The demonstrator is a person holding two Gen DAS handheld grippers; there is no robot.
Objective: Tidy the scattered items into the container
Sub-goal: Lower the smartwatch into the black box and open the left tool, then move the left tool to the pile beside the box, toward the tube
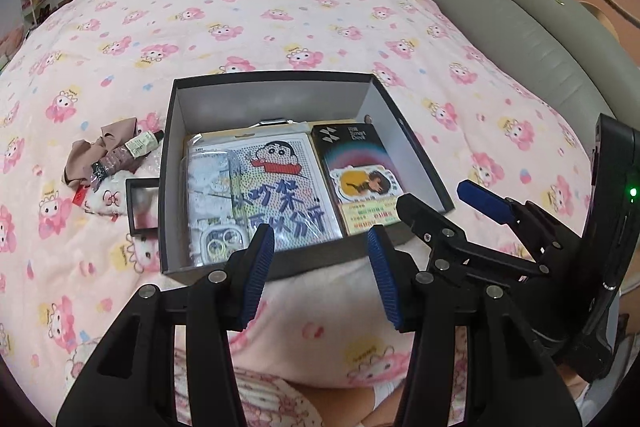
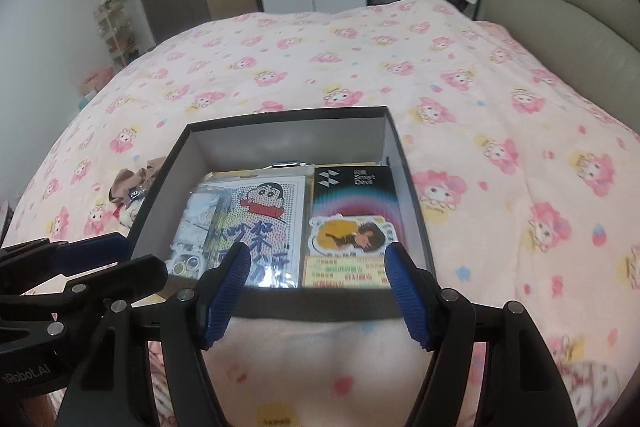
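step: between picks, by my read; both grippers are hanging over the near edge of the box (image 1: 394, 115), nothing carried
left gripper (image 1: 320, 277): pads standing apart, empty, only blanket showing between them, lower centre of frame
right gripper (image 2: 318, 297): pads standing wide apart, empty, framing the box's near wall, lower centre
box contents: cartoon bead card (image 1: 280, 187) lying flat at centre, black Smart Devil pack (image 1: 352, 151) to its right with a sticker (image 1: 366, 183) on top, clear phone case (image 1: 208, 187) at left
still outside: brown cloth bundle (image 1: 100, 155) with a small tube (image 1: 142, 143) and a black-framed mirror (image 1: 140, 205), all mid-left of the left wrist frame, mirror sitting just beside the box's left wall
next move: likely calling for the left gripper swinging toward the mid-left pile, coming down on the tube or mirror, pads closing on a thin edge
left view only: showing the whole leftover pile
right view only: box wall is hiding most of the pile; only a bit of brown cloth is peeking at mid-left
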